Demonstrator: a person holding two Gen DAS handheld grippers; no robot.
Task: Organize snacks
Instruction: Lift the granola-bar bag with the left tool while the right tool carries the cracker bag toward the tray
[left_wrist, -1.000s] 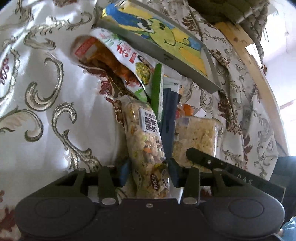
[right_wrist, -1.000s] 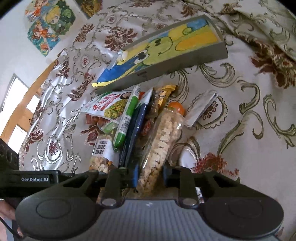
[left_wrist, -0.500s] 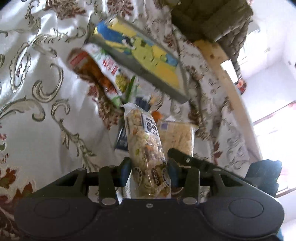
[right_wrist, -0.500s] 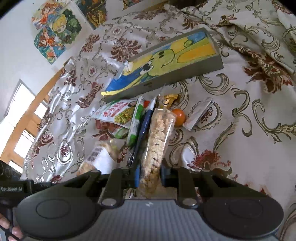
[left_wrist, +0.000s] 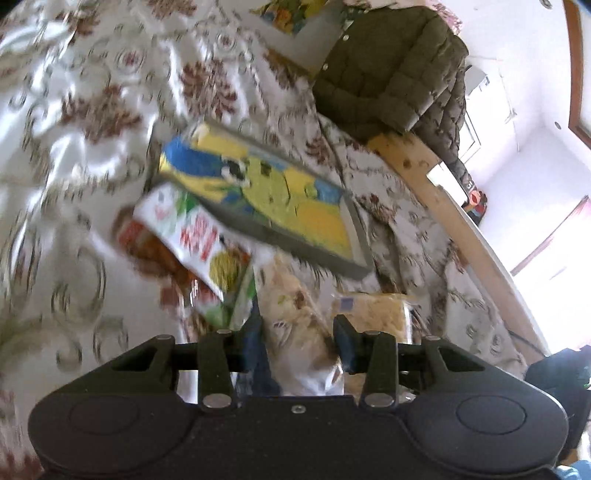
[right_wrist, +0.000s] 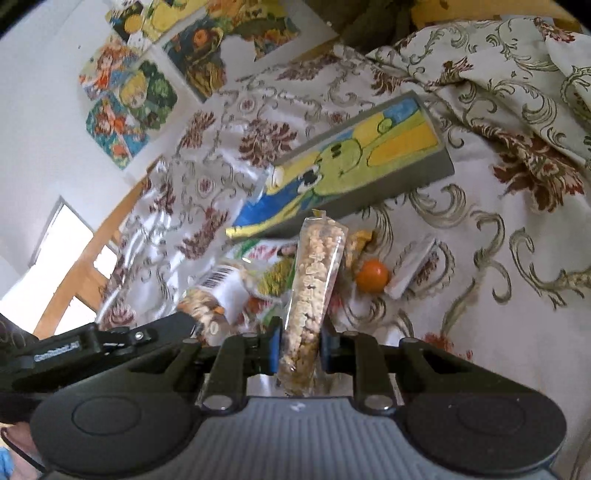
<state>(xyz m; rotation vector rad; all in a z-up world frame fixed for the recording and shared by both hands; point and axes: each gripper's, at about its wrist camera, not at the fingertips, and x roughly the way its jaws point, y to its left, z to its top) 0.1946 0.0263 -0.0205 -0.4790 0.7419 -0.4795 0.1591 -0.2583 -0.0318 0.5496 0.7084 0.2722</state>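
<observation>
- The right gripper (right_wrist: 298, 349) pinches a long clear bag of pale puffed snack pieces (right_wrist: 314, 299) between its black fingers (right_wrist: 274, 347); the bag stands up from the jaws, its sealed top tilted toward the far side.
- The left gripper (left_wrist: 297, 341) is clamped on a clear bag of mixed crunchy snacks (left_wrist: 301, 332); that view is blurred, so the bag's print cannot be read. The same bag, with a white barcode label, shows at the left of the right wrist view (right_wrist: 218, 291), beside the left gripper's black finger (right_wrist: 173, 326).
- Beyond the held bags, a small heap of snacks lies on a cream bedspread with gold scrolls and dark red flowers (right_wrist: 480, 266): a white and green packet with red lettering (left_wrist: 199, 236) over an orange-red packet (left_wrist: 144, 240), a round orange fruit (right_wrist: 373, 275), and a small flat white sachet (right_wrist: 412, 271) just beside the fruit.
- Past the heap lies a long grey box with a yellow, green and blue cartoon lid (right_wrist: 351, 166), set slantwise on the bedspread; the white and green packet touches its near side.
- A light wooden bed rail (left_wrist: 454, 225) runs along the bedspread's far right edge in the left wrist view, with an olive quilted jacket (left_wrist: 391, 66) hung over its far end.
- The white wall (right_wrist: 44, 140) carries colourful cartoon posters (right_wrist: 125, 99), and a bright window (right_wrist: 62, 240) sits lower left.
</observation>
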